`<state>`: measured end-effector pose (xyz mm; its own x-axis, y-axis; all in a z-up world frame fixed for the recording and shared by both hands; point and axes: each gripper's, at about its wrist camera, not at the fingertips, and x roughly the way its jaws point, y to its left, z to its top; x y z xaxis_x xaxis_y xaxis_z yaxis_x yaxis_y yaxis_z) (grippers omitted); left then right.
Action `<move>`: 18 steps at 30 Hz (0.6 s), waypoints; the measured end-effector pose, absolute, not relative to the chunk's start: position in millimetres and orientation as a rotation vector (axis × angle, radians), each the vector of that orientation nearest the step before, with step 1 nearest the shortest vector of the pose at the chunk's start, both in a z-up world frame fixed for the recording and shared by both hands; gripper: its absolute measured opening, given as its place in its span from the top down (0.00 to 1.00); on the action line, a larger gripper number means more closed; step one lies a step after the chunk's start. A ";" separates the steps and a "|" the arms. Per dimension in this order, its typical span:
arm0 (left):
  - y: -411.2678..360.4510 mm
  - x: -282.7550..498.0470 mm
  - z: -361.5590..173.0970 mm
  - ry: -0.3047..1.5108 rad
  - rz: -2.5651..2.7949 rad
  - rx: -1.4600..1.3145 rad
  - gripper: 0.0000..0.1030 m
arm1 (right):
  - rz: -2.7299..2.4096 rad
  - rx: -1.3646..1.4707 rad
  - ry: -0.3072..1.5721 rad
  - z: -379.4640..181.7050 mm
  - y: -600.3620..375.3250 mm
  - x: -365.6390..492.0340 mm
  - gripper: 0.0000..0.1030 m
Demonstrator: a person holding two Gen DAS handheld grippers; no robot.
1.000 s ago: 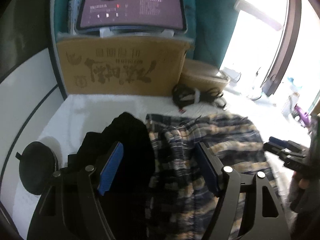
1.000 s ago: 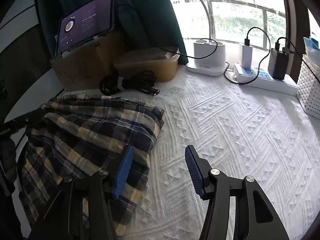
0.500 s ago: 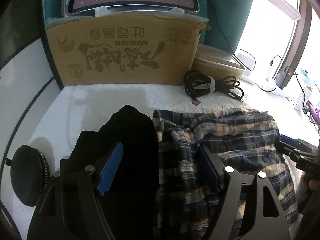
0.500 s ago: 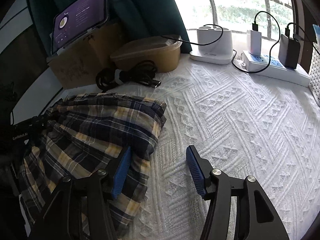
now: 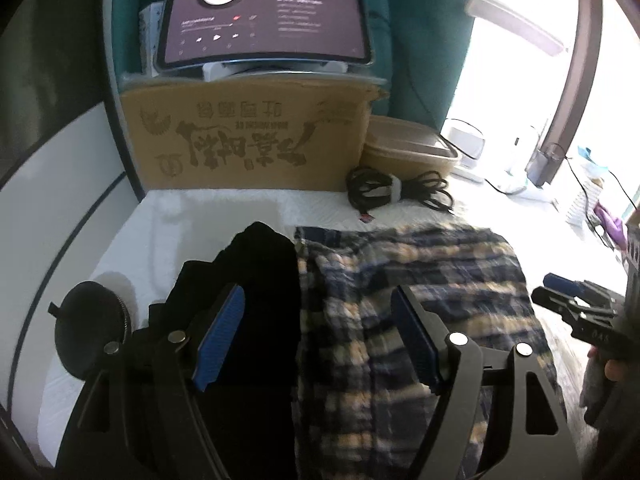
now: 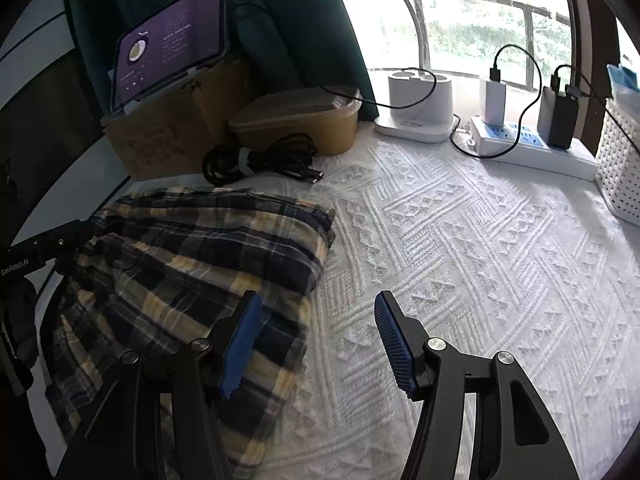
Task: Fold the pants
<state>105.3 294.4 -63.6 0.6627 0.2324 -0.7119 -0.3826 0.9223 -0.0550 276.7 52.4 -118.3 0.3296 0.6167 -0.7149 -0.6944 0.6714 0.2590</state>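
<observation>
Plaid pants (image 6: 192, 276) lie folded at lower left, long axis running toward bottom left. White bedspread (image 6: 480, 260) spreads bare rightward. Both tools, left (image 5: 316, 338) and right (image 6: 318, 340), gape, gripping nothing.

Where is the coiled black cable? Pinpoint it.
The coiled black cable lies on the white bedspread just beyond the plaid pants, in front of the tan lidded container.

Domestic interior, most likely a bedroom beside a window. A white textured bedspread (image 6: 460, 240) covers the surface. Teal curtains (image 6: 280, 20) hang before a bright railed window (image 6: 460, 12) with greenery outside. Household clutter lines the far edge: a tablet (image 5: 264, 12) propped on a cardboard box (image 5: 248, 136), a lidded brown container (image 6: 296, 120), a coiled black cable (image 6: 260, 158), a power strip (image 6: 528, 144) with plugged chargers, and a white woven basket (image 6: 620, 168).
</observation>
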 end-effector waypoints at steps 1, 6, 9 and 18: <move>291.9 104.0 -64.0 0.776 0.344 -0.200 0.27 | 0.863 -0.100 0.885 -116.8 51.9 273.3 0.41; 281.5 92.5 -73.7 0.819 0.303 -0.208 0.27 | 0.898 -0.107 0.894 -116.4 54.2 255.2 0.40; 272.9 83.4 -79.1 0.830 0.266 -0.213 0.27 | 0.952 -0.125 0.891 -116.3 58.2 237.2 0.41; 264.8 70.3 -100.1 0.875 0.300 -0.131 0.27 | 0.951 -0.209 0.905 -132.2 61.1 203.7 0.41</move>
